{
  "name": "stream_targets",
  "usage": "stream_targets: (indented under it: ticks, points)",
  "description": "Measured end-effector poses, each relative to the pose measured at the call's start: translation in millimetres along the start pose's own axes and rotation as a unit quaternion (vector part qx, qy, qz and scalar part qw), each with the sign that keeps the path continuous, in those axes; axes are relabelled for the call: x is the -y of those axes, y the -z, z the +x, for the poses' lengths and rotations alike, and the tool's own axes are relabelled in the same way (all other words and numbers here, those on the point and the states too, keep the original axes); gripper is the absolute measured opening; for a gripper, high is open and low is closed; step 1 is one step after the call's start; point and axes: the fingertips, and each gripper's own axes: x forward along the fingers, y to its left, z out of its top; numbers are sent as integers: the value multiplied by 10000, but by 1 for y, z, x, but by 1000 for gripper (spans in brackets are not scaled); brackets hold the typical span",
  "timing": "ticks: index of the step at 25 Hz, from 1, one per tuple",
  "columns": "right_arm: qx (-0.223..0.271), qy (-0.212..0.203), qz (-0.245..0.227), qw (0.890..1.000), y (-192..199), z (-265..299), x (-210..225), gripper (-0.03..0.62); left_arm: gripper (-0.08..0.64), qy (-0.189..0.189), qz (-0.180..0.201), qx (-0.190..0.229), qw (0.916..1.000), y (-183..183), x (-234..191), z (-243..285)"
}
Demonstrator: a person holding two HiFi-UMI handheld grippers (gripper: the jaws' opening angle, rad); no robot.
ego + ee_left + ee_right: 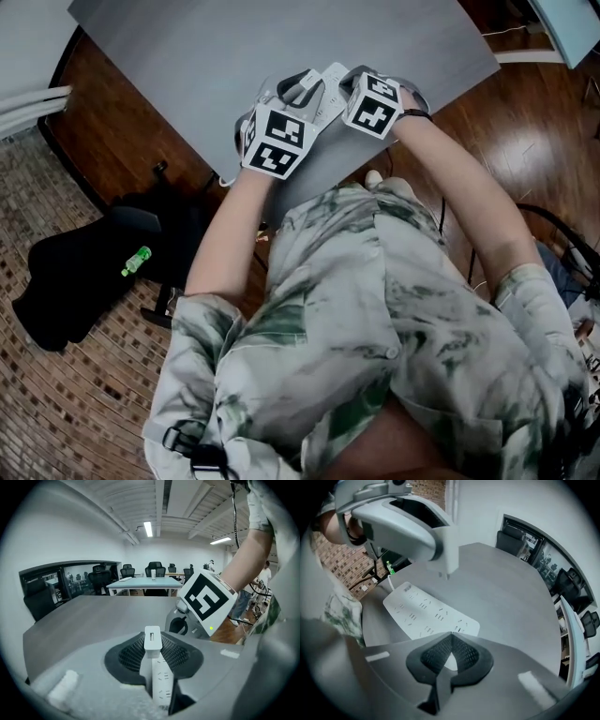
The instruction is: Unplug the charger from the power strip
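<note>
A grey table point(281, 56) carried the white power strip point(426, 613). The right gripper point(450, 633), jaws together, pointed down at the strip's near end. The left gripper point(153, 632) clamped the charger point(449, 550) above the strip, apart from it.

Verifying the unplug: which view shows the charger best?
Right gripper view: the charger shows side-on, pins clear above the power strip. Left gripper view shows only its top end between the jaws. In the head view I can't pick it out.
</note>
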Motion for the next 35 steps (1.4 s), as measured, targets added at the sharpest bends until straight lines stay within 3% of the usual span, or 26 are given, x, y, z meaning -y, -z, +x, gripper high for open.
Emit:
stream_targets:
  ticks: [7,11,14,17,24,29,35]
  points:
    - [1055,488,198,9930,1,-13,2,2,104,-442,-664,332,9963,5,1,-59]
    - [1821,615,108,9813,4,-67,-9,2,104,-954,-1126,715,9865,-5,12,-103]
    - [2139,501,-63,9756,25,-109,-31,26,104,-1293,-1395,1107,9755,-16,37,-141]
    - [2424,371,-360,9688,44,-147,-57,38,104,-1591,-1425,1349,9676,-26,74,-181]
    - [3036,-92,-576,9510,79,-215,-135,44,104,-2260,-1846,1215,9487,-7,166,-251]
    - [3158,-309,-642,9461,91,-243,-192,43,105,-2315,-1757,1028,9513,0,210,-289]
    - [3177,-183,-807,9446,93,-272,-254,41,106,-2009,-1592,1317,9576,6,262,-313]
